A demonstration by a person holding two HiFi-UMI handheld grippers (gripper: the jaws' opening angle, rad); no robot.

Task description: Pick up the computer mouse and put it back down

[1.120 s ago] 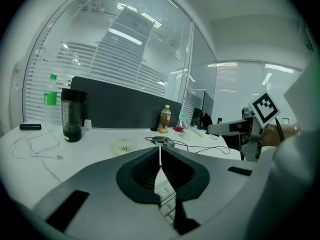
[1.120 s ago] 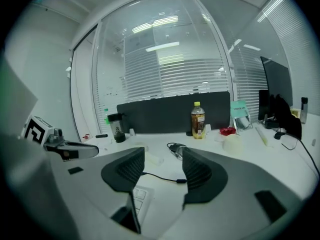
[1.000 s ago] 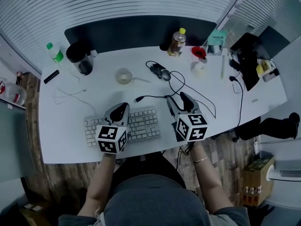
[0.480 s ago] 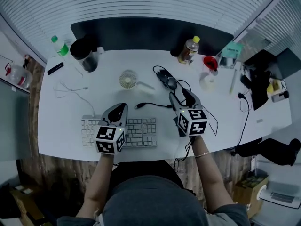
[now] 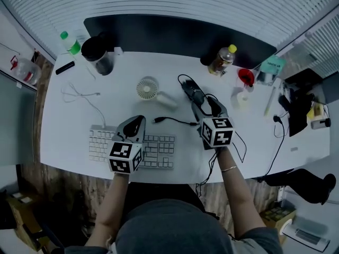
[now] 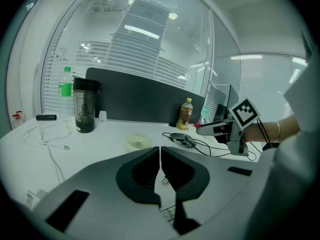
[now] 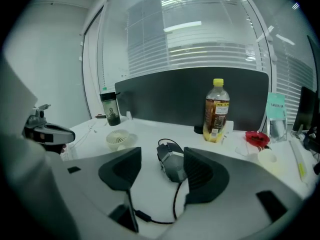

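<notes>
Right gripper view, item one: computer mouse [image 7: 172, 166], dark and corded, flat on the white desk [image 7: 150, 194] right of centre, not lifted.

- Right gripper [image 7: 162, 159]: jaws opening, spread wide, the mouse just beyond their tips and closer to the right jaw. The pads do not press on it.
- Left gripper [image 6: 160, 151]: jaws together, nothing between them, held above the keyboard [image 5: 159, 144] at the near edge, well apart from the mouse.
- Surroundings: small fan [image 7: 118, 139] to the left, tea bottle [image 7: 216, 111] at the far side against the dark partition.
- Progress, as judged: approach nearly complete. Closing on the mouse, lifting it and setting it back down all remain.
</notes>
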